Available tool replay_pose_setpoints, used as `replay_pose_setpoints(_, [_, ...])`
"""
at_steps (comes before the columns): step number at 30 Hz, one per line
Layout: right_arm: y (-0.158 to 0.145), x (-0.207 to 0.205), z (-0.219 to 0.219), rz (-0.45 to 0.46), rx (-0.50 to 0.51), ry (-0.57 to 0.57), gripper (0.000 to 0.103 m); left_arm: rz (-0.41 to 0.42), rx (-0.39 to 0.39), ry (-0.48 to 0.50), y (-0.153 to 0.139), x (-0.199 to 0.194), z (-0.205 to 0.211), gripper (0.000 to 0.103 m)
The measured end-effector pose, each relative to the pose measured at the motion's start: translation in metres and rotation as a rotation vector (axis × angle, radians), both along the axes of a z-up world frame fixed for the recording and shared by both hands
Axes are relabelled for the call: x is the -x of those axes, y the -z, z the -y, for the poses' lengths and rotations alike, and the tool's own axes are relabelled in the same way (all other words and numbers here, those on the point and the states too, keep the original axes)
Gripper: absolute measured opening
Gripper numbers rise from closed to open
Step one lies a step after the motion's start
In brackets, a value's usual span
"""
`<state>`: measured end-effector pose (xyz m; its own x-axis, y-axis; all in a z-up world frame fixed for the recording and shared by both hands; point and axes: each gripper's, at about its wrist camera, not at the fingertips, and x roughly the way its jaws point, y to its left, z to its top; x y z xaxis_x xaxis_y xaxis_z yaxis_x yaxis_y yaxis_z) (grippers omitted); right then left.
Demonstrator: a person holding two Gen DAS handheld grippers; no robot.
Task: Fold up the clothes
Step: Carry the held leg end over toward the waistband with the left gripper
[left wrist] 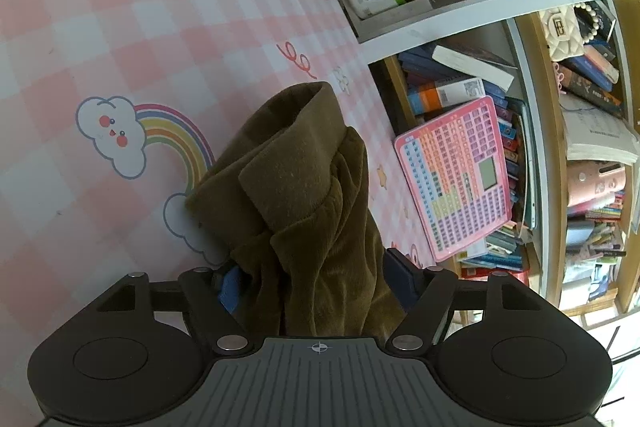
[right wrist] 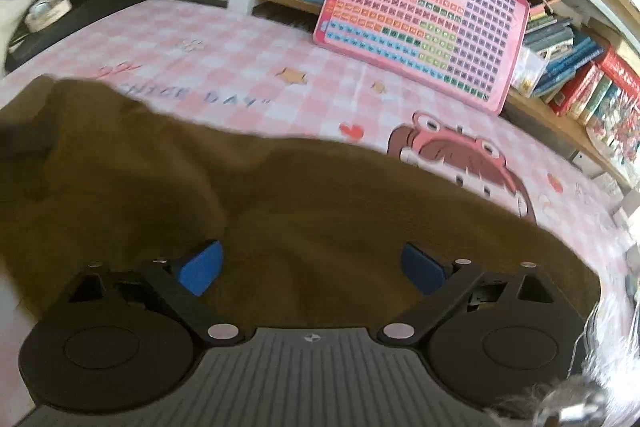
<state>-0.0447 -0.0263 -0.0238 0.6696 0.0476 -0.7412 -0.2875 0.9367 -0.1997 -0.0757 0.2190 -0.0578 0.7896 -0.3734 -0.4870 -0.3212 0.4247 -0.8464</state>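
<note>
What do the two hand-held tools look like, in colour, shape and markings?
Both look alike. The left tool and the right tool have a grey ribbed body with a small crosshair mark, two round black housings, black linkage arms with silver pins, and blue pads on the fingers.

Left tool [left wrist: 316,283]: brown garment [left wrist: 296,195] bunched between the fingers covers most of both pads, contact can't be judged. Garment's lower end hidden behind tool body. Right wrist view: garment [right wrist: 280,211] motion-blurred, its left side cut by frame edge; printed lettering [right wrist: 200,95] on the surface partly covered. Shelf book titles [left wrist: 448,91] too small to read.
</note>
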Motion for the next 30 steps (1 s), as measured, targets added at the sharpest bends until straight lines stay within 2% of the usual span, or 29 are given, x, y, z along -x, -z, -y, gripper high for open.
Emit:
replay_pose_setpoints(4, [0.004, 0.030, 0.004, -0.045, -0.010, -0.005, 0.097, -0.005, -0.004, -0.008, 0.000, -0.001, 0.001, 0.068])
replay_pose_setpoints(7, [0.005, 0.035, 0.008, -0.053, -0.034, 0.013, 0.097, -0.010, -0.010, -0.022, 0.001, 0.000, 0.001, 0.058])
replay_pose_setpoints(9, [0.006, 0.034, 0.007, -0.046, -0.020, -0.005, 0.098, -0.030, -0.017, -0.041, 0.003, 0.001, 0.000, 0.037])
replay_pose_setpoints(11, [0.006, 0.035, 0.006, -0.037, -0.009, -0.021, 0.099, -0.055, -0.035, -0.050, 0.004, 0.001, 0.000, 0.025])
replay_pose_setpoints(14, [0.007, 0.037, 0.007, -0.021, -0.013, -0.026, 0.099, -0.047, -0.086, -0.041, -0.004, 0.001, 0.005, 0.016])
replay_pose_setpoints(18, [0.006, 0.035, 0.009, -0.023, -0.022, -0.049, 0.099, 0.087, -0.264, 0.043, -0.048, 0.002, 0.035, 0.015])
replay_pose_setpoints(22, [-0.003, 0.031, 0.027, -0.045, -0.094, -0.078, 0.099, 0.214, -0.519, 0.181, -0.095, 0.007, 0.082, 0.015])
replay_pose_setpoints(25, [-0.020, 0.032, 0.064, -0.034, -0.199, -0.041, 0.099, 0.263, -0.722, 0.278, -0.119, 0.011, 0.118, 0.015])
replay_pose_setpoints(30, [-0.037, 0.041, 0.143, -0.064, -0.325, 0.053, 0.099, 0.255, -0.960, 0.377, -0.135, 0.012, 0.169, 0.015])
